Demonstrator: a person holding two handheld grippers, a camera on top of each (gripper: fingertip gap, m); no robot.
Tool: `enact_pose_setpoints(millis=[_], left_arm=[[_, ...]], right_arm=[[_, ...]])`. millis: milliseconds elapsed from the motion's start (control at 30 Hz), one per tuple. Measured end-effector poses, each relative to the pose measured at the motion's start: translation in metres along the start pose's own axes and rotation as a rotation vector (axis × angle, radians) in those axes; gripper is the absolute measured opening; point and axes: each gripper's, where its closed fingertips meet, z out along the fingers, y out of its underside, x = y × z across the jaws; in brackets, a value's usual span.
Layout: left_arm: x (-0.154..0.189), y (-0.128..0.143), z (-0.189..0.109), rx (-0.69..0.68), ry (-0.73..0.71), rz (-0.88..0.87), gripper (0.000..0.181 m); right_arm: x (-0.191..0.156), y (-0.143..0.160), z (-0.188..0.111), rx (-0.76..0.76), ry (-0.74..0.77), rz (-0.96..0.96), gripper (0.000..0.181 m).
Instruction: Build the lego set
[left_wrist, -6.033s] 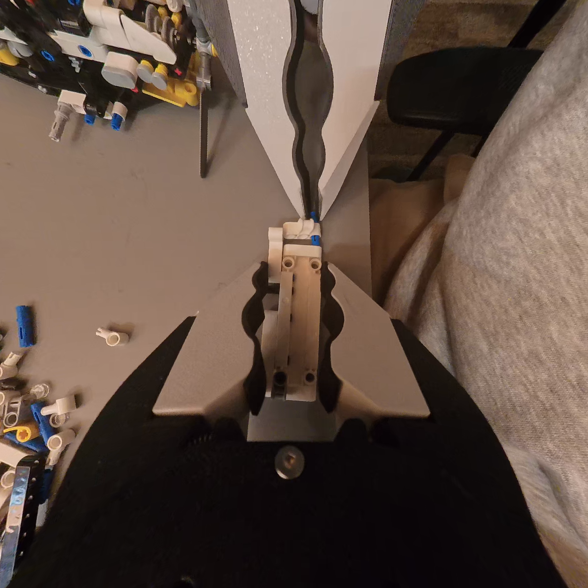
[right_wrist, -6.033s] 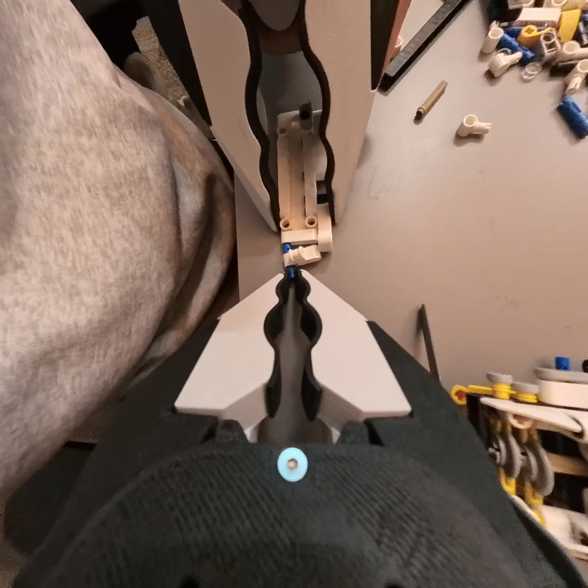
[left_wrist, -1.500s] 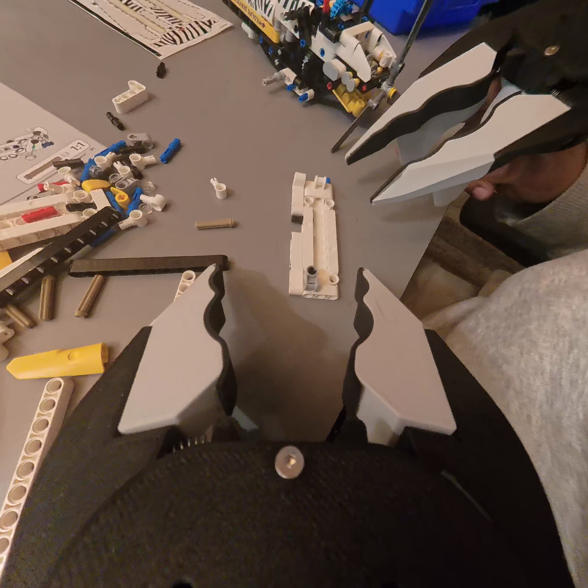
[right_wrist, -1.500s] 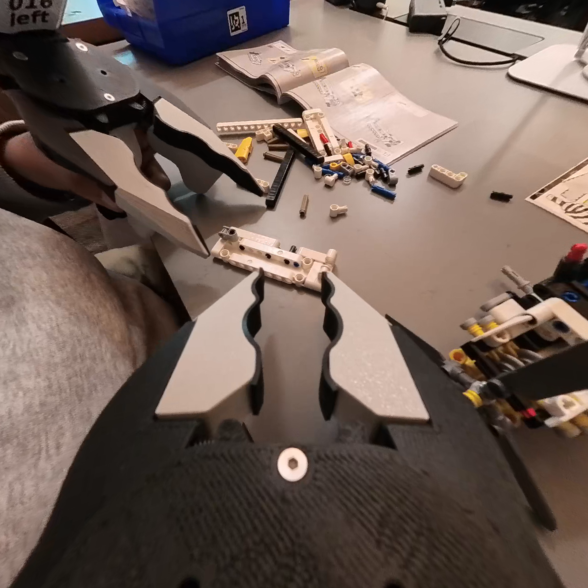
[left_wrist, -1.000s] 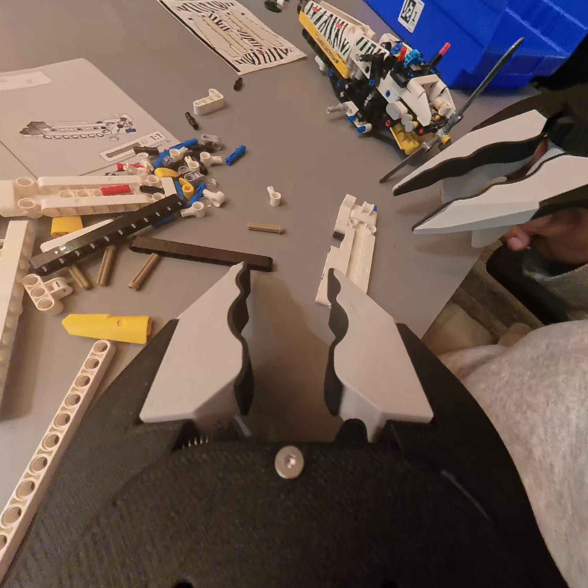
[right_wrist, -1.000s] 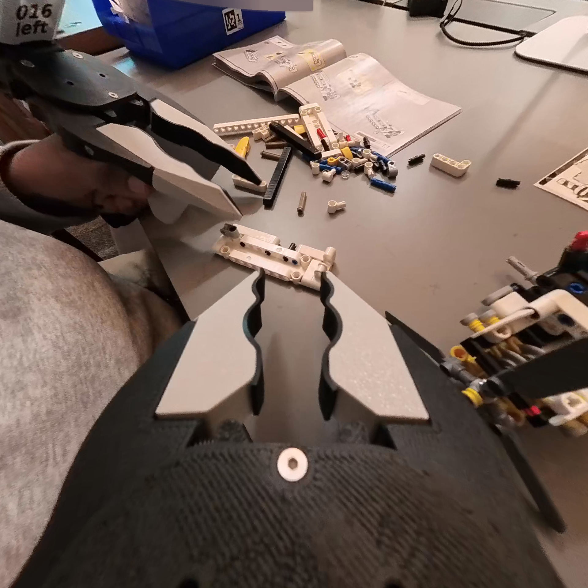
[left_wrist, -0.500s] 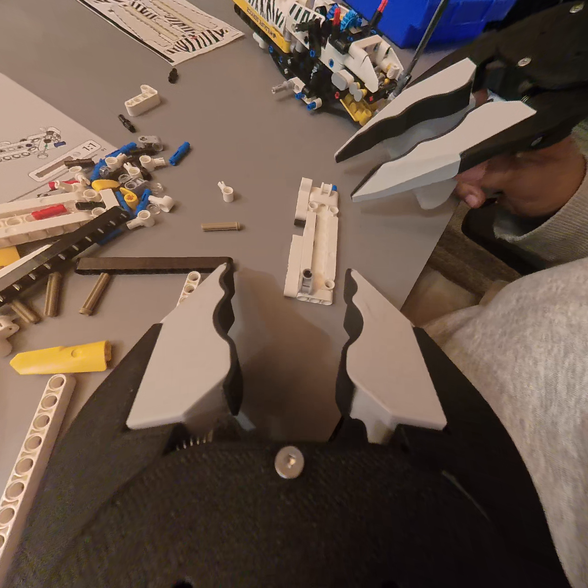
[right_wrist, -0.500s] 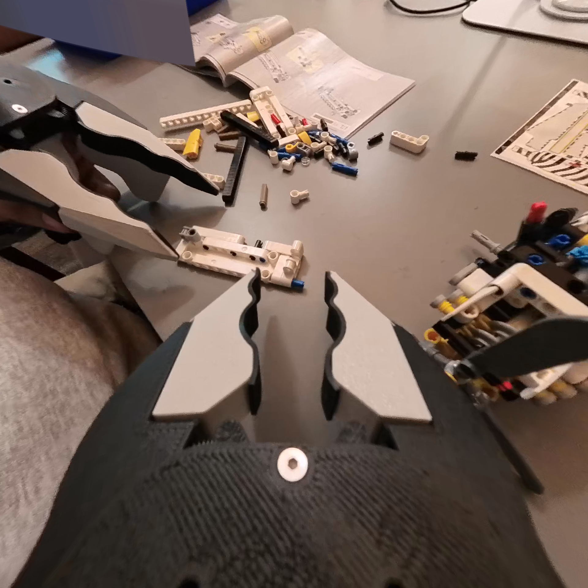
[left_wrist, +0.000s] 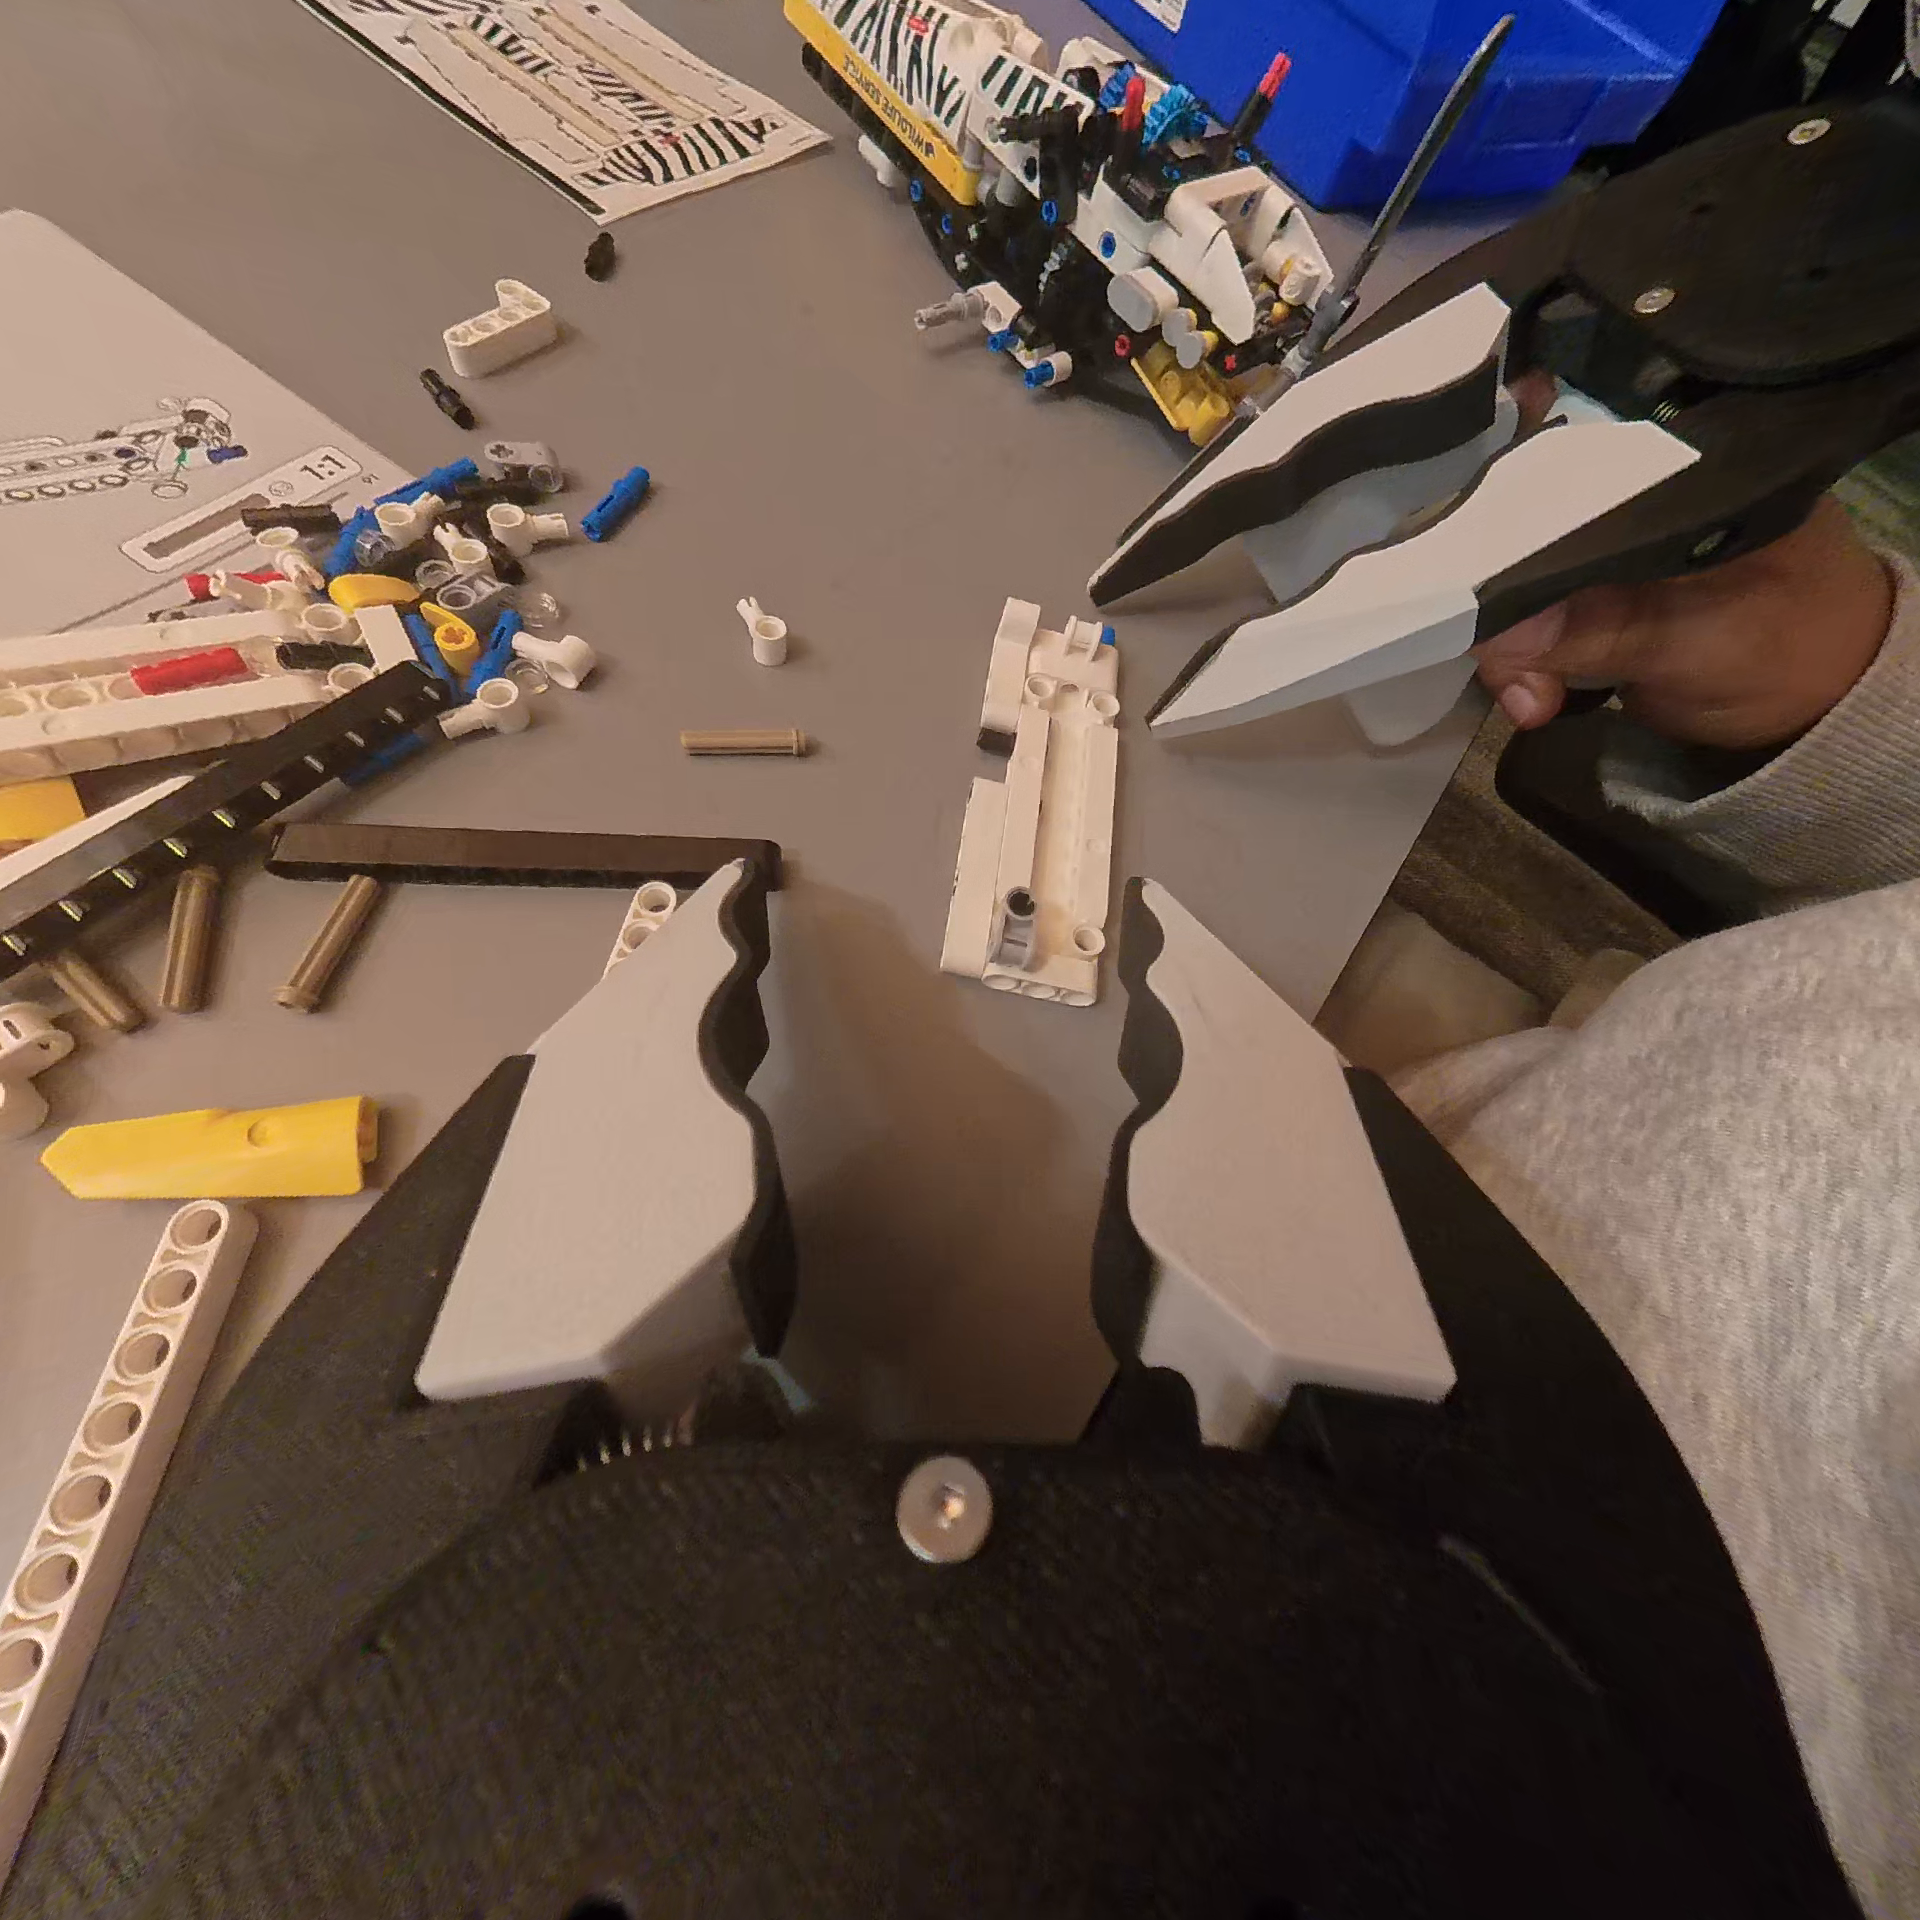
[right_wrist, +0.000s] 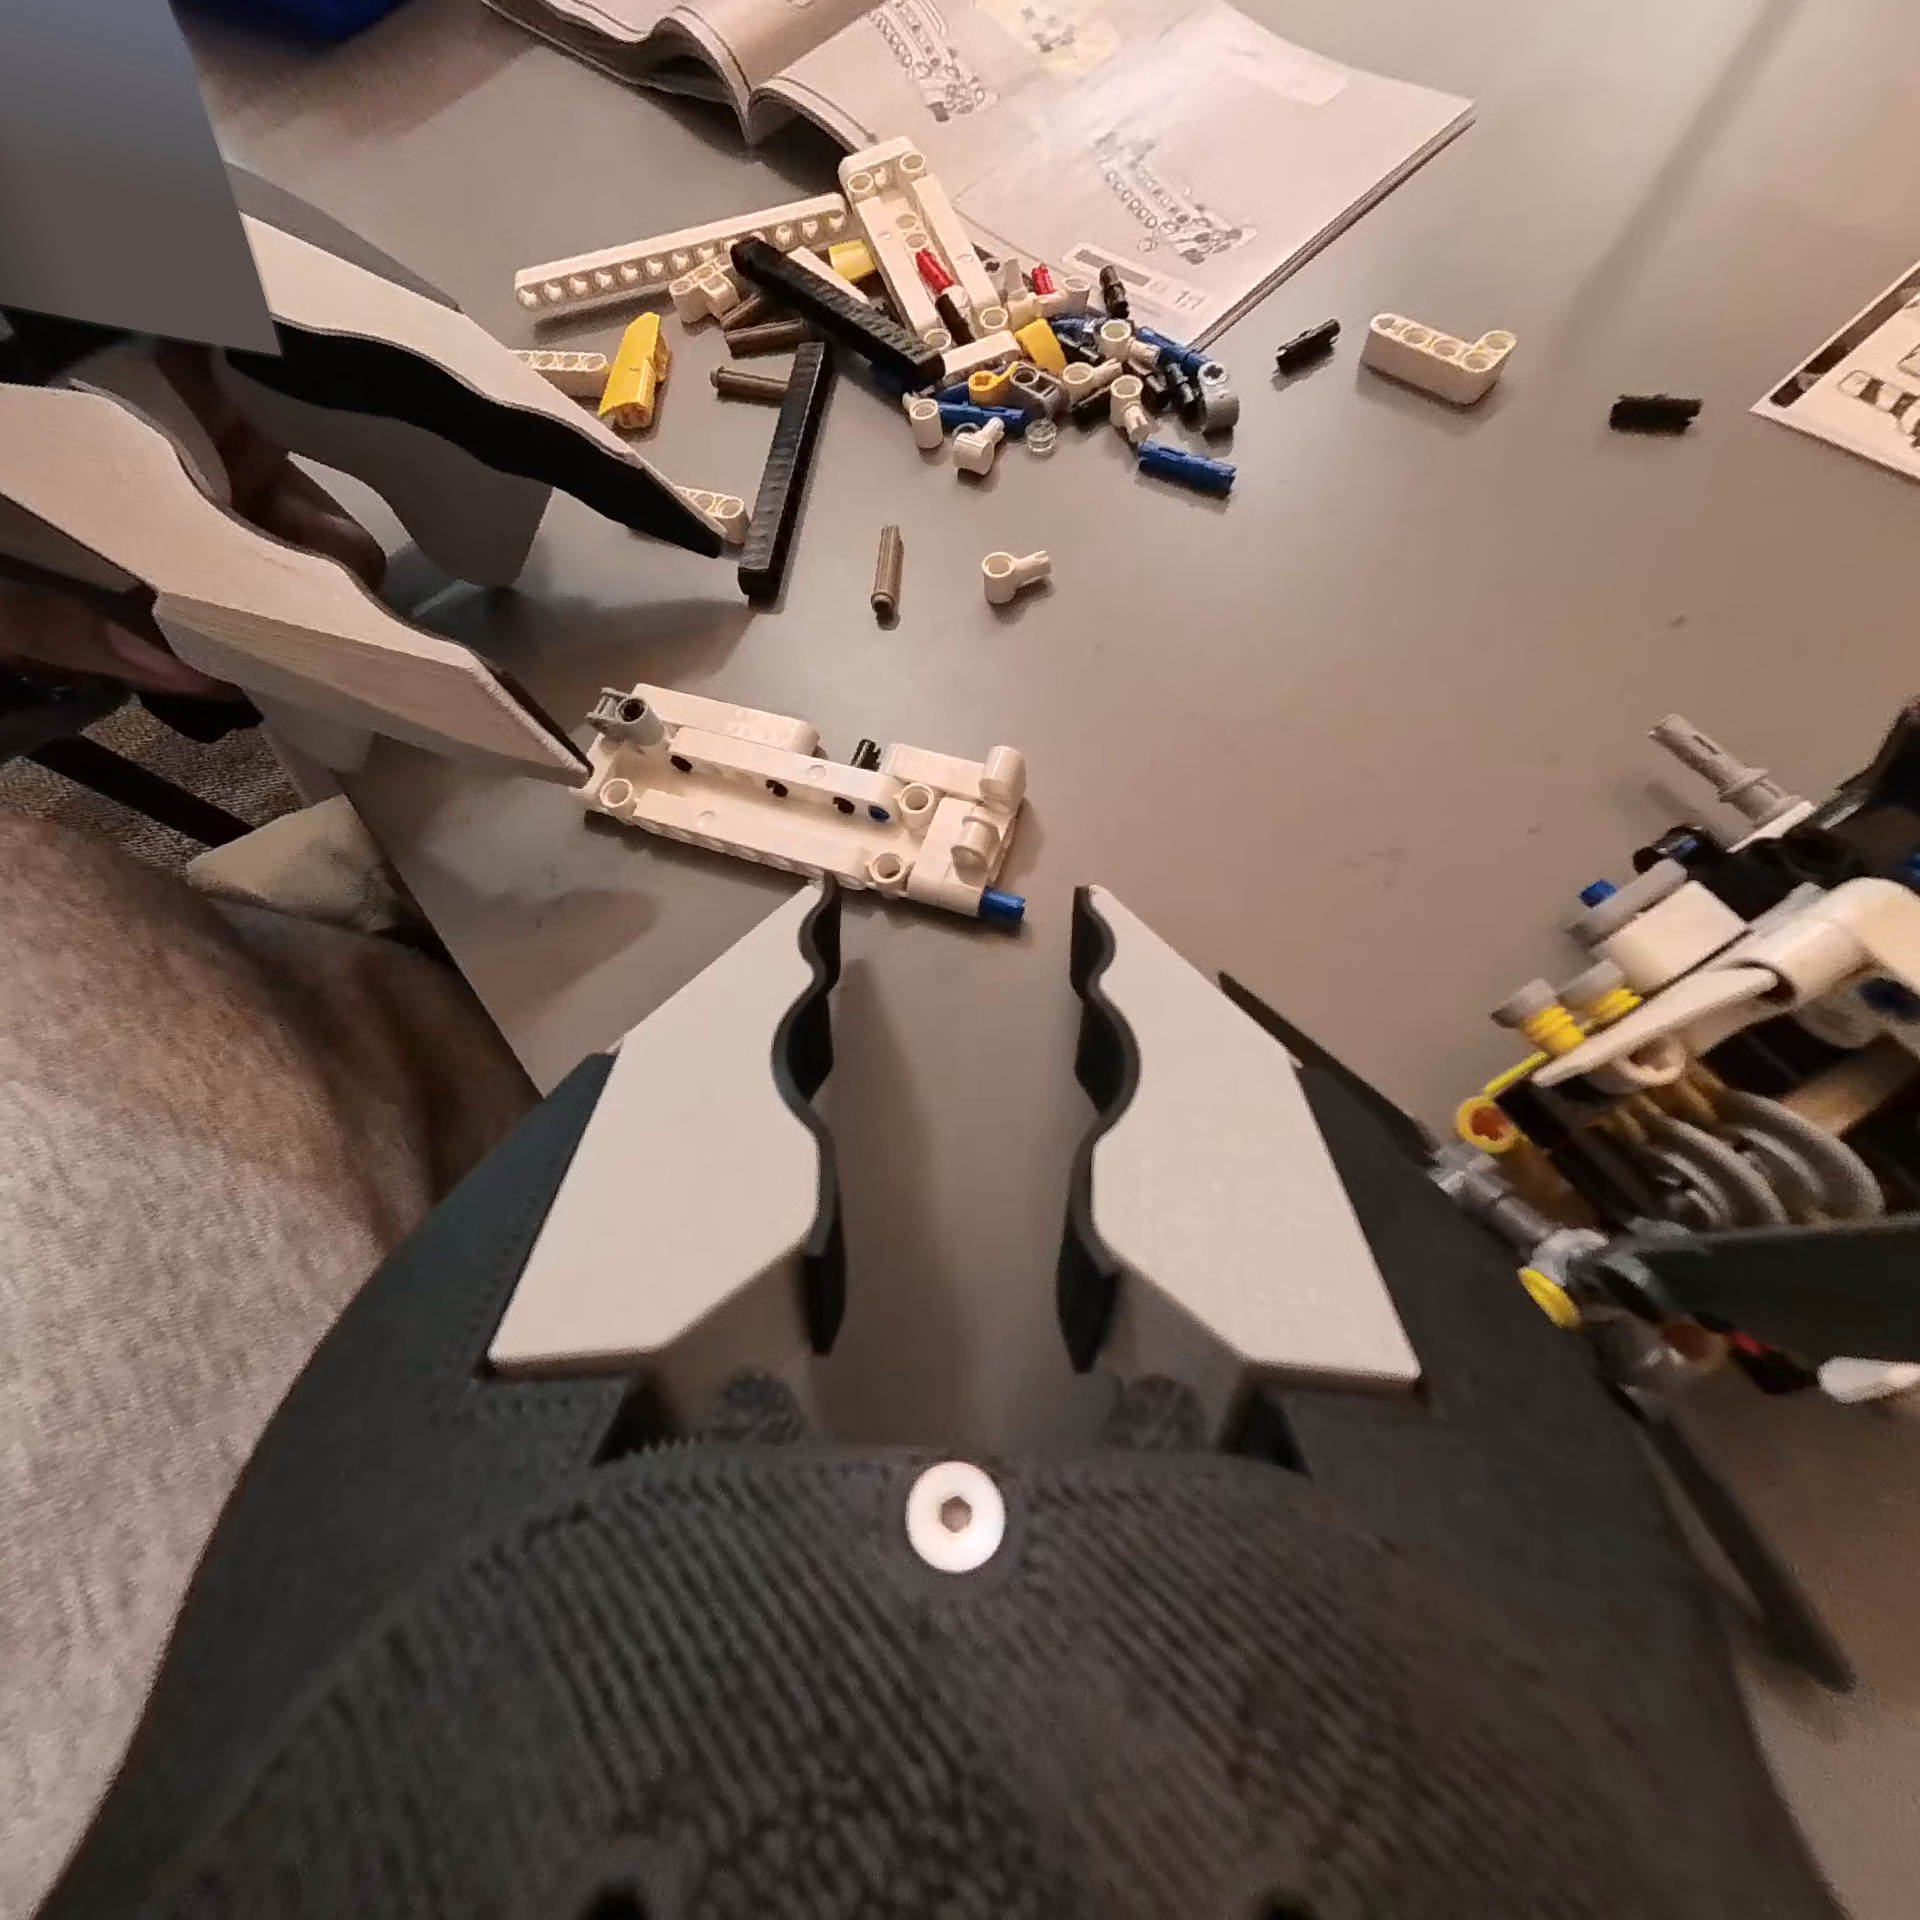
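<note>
A: Counter (left_wrist: 894, 436) first, from the left wrist view. What lies on it?

B: A white lego sub-assembly (left_wrist: 1044, 805) lies flat near the counter's edge, held by nothing. The left gripper (left_wrist: 940, 894) hangs just short of its near end, fingers spread wide and empty.

A: And the other one?

B: The right gripper (left_wrist: 1127, 655) comes in from the right, a hand (left_wrist: 1683, 644) behind it. Its fingers are parted, tips just beside the far end of the sub-assembly; I cannot tell if they touch it.

A: The rest?

B: A half-built vehicle model (left_wrist: 1091, 239) with zebra-striped panels stands farther back, a blue bin (left_wrist: 1403, 94) behind it. Loose parts (left_wrist: 447, 582) are heaped to the left, with a black beam (left_wrist: 520, 857), a yellow piece (left_wrist: 213, 1148), a long white beam (left_wrist: 99, 1455) and a tan pin (left_wrist: 743, 742) nearby.

A: Now the right wrist view.

B: The right gripper (right_wrist: 951, 899) is open and empty, tips just short of the white lego sub-assembly (right_wrist: 805, 800), whose blue pin (right_wrist: 1003, 904) juts toward it. The left gripper (right_wrist: 649, 655) reaches in from the left, fingers apart, the lower tip at the sub-assembly's left end. An open instruction booklet (right_wrist: 1143, 156) lies beyond the loose parts (right_wrist: 1060, 364), and the vehicle model (right_wrist: 1714, 1039) sits at the right.
</note>
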Motion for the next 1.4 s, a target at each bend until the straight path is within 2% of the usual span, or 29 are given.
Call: enact_pose_setpoints(millis=[1067,1400], left_arm=[[-0.0003,0.0,0.0002,0.0,-0.001,0.001,0.066],[-0.0001,-0.001,-0.0004,0.007,0.01,-0.012,0.066]], right_arm=[[-0.0092,0.0012,0.0013,-0.011,-0.041,-0.049,0.038],[-0.009,-0.0009,0.0002,0.01,-0.006,-0.091,0.03]])
